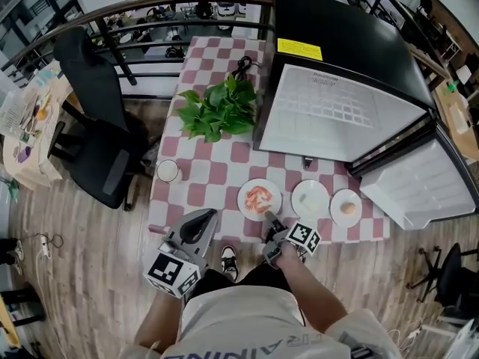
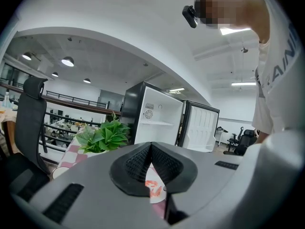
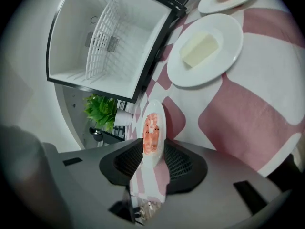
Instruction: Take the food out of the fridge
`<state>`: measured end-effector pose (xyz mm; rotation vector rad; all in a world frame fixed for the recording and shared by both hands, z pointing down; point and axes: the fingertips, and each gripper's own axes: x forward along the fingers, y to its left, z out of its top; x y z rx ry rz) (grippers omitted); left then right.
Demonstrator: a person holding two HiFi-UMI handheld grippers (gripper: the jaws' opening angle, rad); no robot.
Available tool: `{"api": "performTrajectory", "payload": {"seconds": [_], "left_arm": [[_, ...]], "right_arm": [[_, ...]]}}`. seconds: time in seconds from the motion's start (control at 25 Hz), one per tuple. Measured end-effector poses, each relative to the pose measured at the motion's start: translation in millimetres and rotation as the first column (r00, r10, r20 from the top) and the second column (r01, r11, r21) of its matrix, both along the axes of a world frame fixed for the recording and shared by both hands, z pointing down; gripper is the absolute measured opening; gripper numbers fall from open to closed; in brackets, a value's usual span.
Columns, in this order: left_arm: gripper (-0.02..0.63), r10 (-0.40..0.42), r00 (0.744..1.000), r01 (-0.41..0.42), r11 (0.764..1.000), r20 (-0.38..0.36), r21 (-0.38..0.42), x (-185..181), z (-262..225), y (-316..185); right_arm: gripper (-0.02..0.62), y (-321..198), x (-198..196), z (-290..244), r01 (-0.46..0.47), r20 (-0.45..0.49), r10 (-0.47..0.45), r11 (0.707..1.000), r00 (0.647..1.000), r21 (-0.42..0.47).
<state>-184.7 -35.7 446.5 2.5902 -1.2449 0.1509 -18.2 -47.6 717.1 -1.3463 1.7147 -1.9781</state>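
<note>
The shrimp plate (image 1: 260, 199) sits on the desk (image 1: 217, 172) before the open fridge (image 1: 337, 103). Its near rim lies between the jaws of the right tongs (image 1: 268, 218), which stand part open, pads seemingly off it (a straight pull back should clear them). The left tongs (image 1: 202, 220) are closed, empty, and farther off to the plate's left.

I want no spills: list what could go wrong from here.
The shrimp plate has its rim between the right tool's parted jaws, near the table's front edge. A skewed pull-back could catch the rim and drag the plate off. The plates also lie close together, so a nudge might knock the shrimp plate into the middle plate.
</note>
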Motion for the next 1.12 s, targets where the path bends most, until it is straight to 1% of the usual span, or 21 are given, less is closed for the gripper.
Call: {"api": "performTrajectory", "payload": {"seconds": [0.08, 0.16, 0.24, 0.32, 0.44, 0.52, 0.64, 0.72, 0.8, 0.84, 0.92, 1.0, 1.04, 1.12], "left_arm": [[0.008, 0.012, 1.0, -0.012, 1.0, -0.001, 0.003, 2.2, -1.2, 0.8], [0.008, 0.027, 1.0, -0.027, 1.0, 0.004, 0.006, 4.4, -2.7, 1.8], [0.008, 0.037, 0.999, -0.037, 0.999, 0.008, 0.007, 4.3, -3.8, 2.4], [0.008, 0.043, 0.999, -0.043, 0.999, 0.007, 0.01, 4.2, -4.5, 1.7], [0.008, 0.07, 0.998, -0.07, 0.997, 0.006, 0.021, 9.2, -7.8, 0.8], [0.008, 0.093, 0.996, -0.093, 0.995, 0.0, 0.029, 14.7, -10.3, 0.1], [0.008, 0.131, 0.991, -0.13, 0.991, -0.009, 0.043, 24.9, -13.9, -1.9], [0.008, 0.157, 0.988, -0.156, 0.986, -0.014, 0.054, 32.6, -17.2, -3.8], [0.008, 0.182, 0.983, -0.18, 0.981, -0.017, 0.07, 39.8, -22.7, -6.1], [0.008, 0.193, 0.981, -0.191, 0.978, -0.02, 0.08, 43.2, -26.2, -7.4], [0.008, 0.214, 0.977, -0.21, 0.973, -0.027, 0.099, 49.8, -32.9, -10.4], [0.008, 0.228, 0.973, -0.223, 0.968, -0.036, 0.113, 56.3, -38.1, -13.4], [0.008, 0.236, 0.971, -0.23, 0.966, -0.04, 0.119, 59.8, -40.3, -14.5], [0.008, 0.256, 0.966, -0.248, 0.96, -0.045, 0.132, 67.9, -45.1, -16.3]], "right_arm": [[0.148, 4.3, 1.0, 2.4, 0.046, -0.078, -0.046, 0.999, 0.996, -0.005], [0.164, 9.5, 4.1, 5.3, 0.092, -0.165, -0.094, 0.996, 0.982, -0.018], [0.164, 15.0, 8.2, 7.6, 0.125, -0.239, -0.13, 0.992, 0.962, -0.037], [0.164, 18.9, 13.6, 7.5, 0.132, -0.284, -0.142, 0.99, 0.948, -0.051], [0.151, 20.6, 27.2, -2.5, 0.088, -0.307, -0.095, 0.995, 0.947, -0.037], [0.102, 18.7, 38.9, -14.6, 0.049, -0.329, -0.046, 0.999, 0.943, 0.0], [0.069, 11.4, 56.6, -40.9, 0.025, -0.382, 0.011, 0.996, 0.924, 0.088], [0.048, 4.7, 68.6, -65.6, 0.03, -0.423, 0.044, 0.986, 0.905, 0.165], [0.036, -2.3, 78.8, -95.9, 0.055, -0.472, 0.075, 0.965, 0.879, 0.255], [0.034, -5.6, 82.6, -112.4, 0.077, -0.501, 0.088, 0.951, 0.861, 0.3], [0.029, -11.5, 88.0, -146.4, 0.14, -0.569, 0.112, 0.914, 0.815, 0.382], [0.026, -15.1, 91.5, -178.4, 0.199, -0.626, 0.142, 0.874, 0.767, 0.442], [0.025, -15.7, 92.7, -192.8, 0.219, -0.643, 0.158, 0.857, 0.75, 0.467], [0.023, -15.5, 94.9, -219.7, 0.245, -0.657, 0.19, 0.825, 0.729, 0.51]]}}
